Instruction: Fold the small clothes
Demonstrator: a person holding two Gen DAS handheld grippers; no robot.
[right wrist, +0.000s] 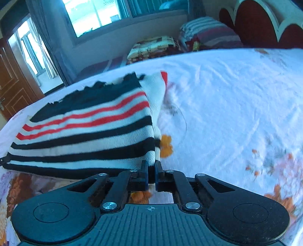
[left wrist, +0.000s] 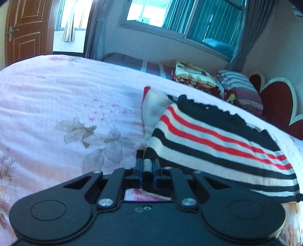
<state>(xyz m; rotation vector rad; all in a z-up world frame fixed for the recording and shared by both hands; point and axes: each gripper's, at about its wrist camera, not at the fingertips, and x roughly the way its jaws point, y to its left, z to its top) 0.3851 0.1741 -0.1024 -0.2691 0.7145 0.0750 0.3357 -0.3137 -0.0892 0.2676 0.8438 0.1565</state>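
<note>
**Right gripper pinching the sweater's corner**

I see my right gripper (right wrist: pixel 151 167) closed on the near corner of the striped knit sweater (right wrist: pixel 90 128), which stretches away leftward above the floral bedspread (right wrist: pixel 236 106). Folded blankets (right wrist: pixel 155 47) sit beyond, under the window (right wrist: pixel 98 15).

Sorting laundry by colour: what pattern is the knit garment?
White with black and red stripes; the knit garment shows best in the right wrist view.

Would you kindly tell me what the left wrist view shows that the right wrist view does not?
Only the left wrist view: the left tongs shut on the striped knit garment's near left corner. Only the right wrist view: the right tongs shut on its near right corner. Both: that black, white and red garment, the floral bedsheet, the folded blankets, the red headboard and the brown door.
</note>
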